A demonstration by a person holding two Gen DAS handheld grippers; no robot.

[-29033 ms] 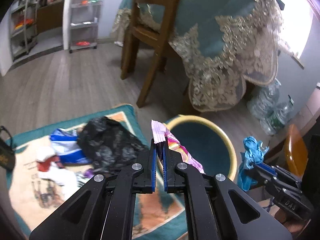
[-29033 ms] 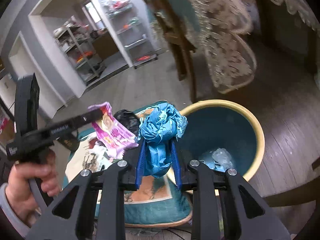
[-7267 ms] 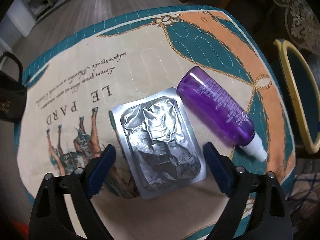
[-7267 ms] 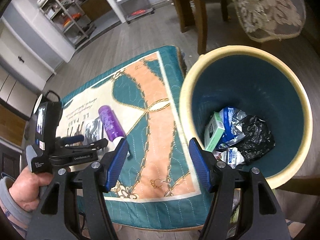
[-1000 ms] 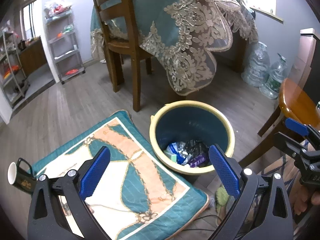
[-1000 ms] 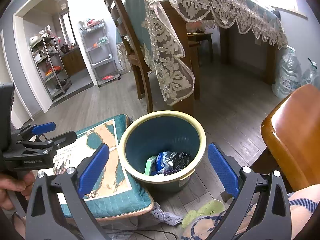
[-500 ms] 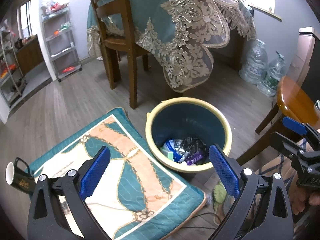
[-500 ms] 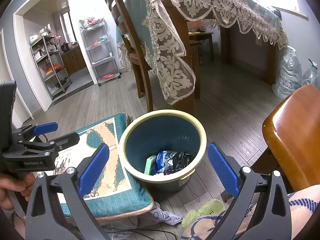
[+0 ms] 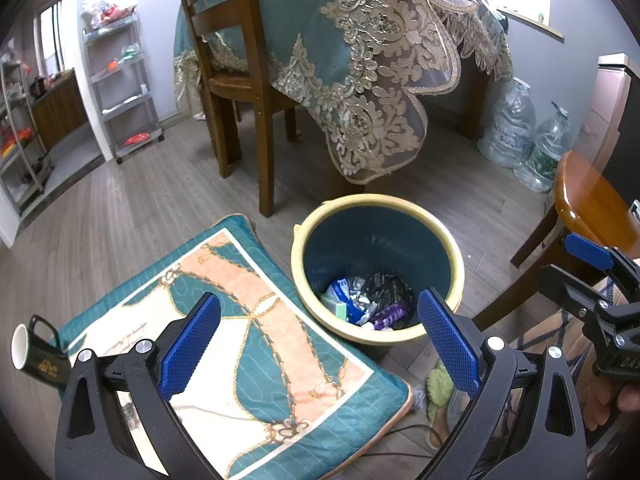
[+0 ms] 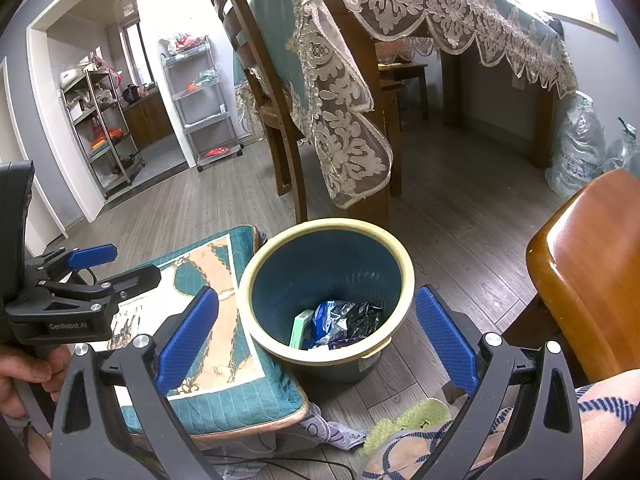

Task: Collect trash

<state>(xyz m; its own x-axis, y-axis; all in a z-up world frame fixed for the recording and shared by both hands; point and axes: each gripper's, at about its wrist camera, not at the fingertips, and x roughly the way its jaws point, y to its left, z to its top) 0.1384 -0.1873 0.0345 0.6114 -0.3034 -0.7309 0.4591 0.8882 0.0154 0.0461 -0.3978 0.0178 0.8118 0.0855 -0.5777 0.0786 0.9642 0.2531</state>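
Observation:
A teal bin with a yellow rim [image 9: 448,248] [image 10: 280,240] stands on the wood floor beside a teal and orange cushion [image 9: 264,360] [image 10: 224,380]. Trash lies at the bin's bottom: a black bag [image 9: 386,286] [image 10: 362,316], a purple bottle [image 9: 388,315], a green box [image 10: 301,328] and foil wrappers [image 10: 334,318]. My left gripper [image 9: 318,340] hangs open and empty above the cushion's edge and the bin. My right gripper [image 10: 316,328] is also open and empty, held above the bin. Each gripper shows in the other's view, the right gripper [image 9: 592,276] and the left gripper [image 10: 104,268].
A wooden chair [image 9: 240,80] and a table under a lace cloth [image 9: 380,80] stand behind the bin. A brown stool [image 10: 588,272] is at the right. A dark mug [image 9: 38,354] sits left of the cushion. Water jugs [image 9: 508,128] stand by the far wall. A green slipper [image 10: 404,420] lies near.
Both grippers stay open and empty. The left wrist view has drifted a little, so the bin sits slightly lower and closer in it. The right wrist view is nearly unchanged.

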